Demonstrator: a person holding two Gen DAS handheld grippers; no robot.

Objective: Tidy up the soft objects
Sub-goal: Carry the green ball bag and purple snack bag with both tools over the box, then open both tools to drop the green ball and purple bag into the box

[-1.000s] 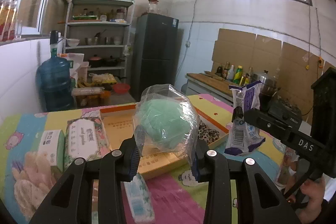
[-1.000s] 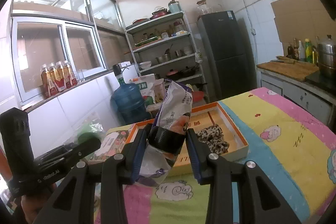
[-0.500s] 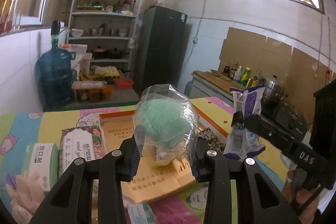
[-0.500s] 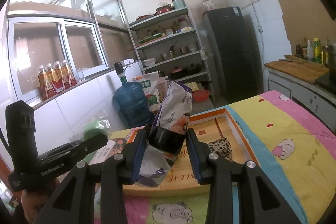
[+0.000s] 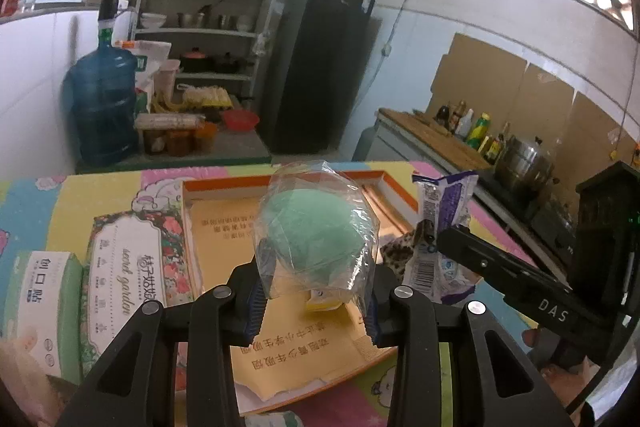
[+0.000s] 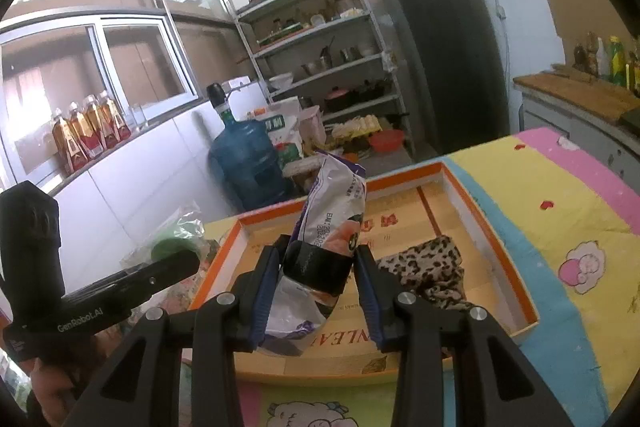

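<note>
The left hand-held gripper (image 5: 316, 301) is clamped on a green sponge ball in a clear crinkly plastic bag (image 5: 316, 235), held up in the air over the near part of the shallow orange-rimmed cardboard box (image 5: 224, 187). The right hand-held gripper (image 6: 316, 301) pinches a tall purple-and-white plastic snack pouch (image 6: 332, 219) near its lower half, also above that box.

The slick film could slide between the pads, and the bagged ball might squirt out if squeezed harder; the pouch, gripped low, may flop sideways and land outside the rim. The two grippers are close together and could bump.

The pouch stands roughly upright, long axis vertical, top seam up and leaning slightly right. The ball is round, with no clear axis.

Farther in, a leopard-print cloth (image 6: 432, 271) lies in the box; floral tissue packs (image 5: 128, 267) rest on the colourful tabletop (image 6: 560, 211).
</note>
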